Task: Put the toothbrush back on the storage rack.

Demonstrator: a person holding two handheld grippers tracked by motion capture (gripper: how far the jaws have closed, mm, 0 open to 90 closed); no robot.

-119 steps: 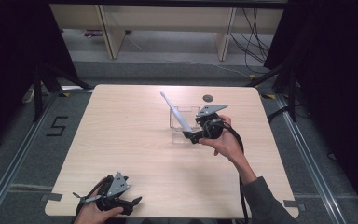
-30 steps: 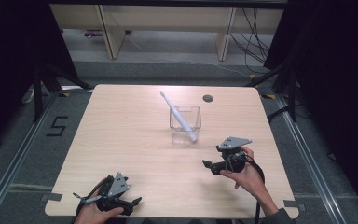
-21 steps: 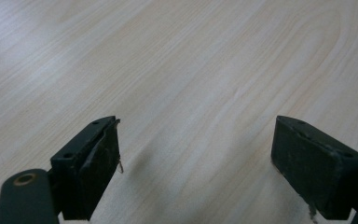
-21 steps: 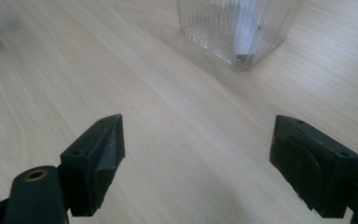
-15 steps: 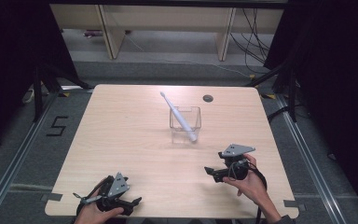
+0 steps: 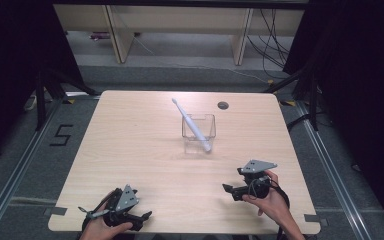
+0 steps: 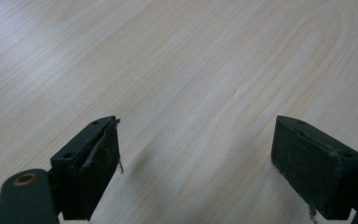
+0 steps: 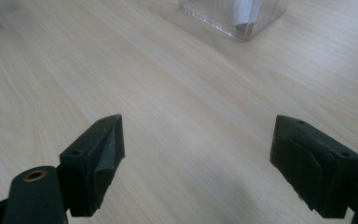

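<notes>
Toothbrush (image 6: 192,125) placement looks finished to me: in the high view the white brush stands tilted in the clear square cup (image 6: 199,135) near the middle of the desk (image 6: 130,150), its lower end down inside the cup toward 5 o'clock and its head sticking out past the rim toward 11 o'clock. My right gripper (image 6: 232,190) sits well apart from the cup, down at 5 o'clock near the desk's front edge, with nothing between its jaws. My left gripper (image 6: 142,216) rests at 7 o'clock by the front edge, also carrying nothing. A small dark round hole (image 6: 223,105) lies at 1 o'clock from the cup, near the far edge.

In the left gripper view, my left gripper (image 7: 196,154) is spread wide over bare wood grain, released and grasping nothing.

In the right gripper view, my right gripper (image 8: 196,158) is likewise released, jaws standing far apart over the desk, and the bottom corner of the cup (image 8: 235,16) sits at 12 o'clock ahead of it, a pale part of the toothbrush (image 8: 244,9) dimly visible through the ribbed wall.

I judge that nothing is left except perhaps keeping both hands parked; the brush is lodged and the cup stands upright.
</notes>
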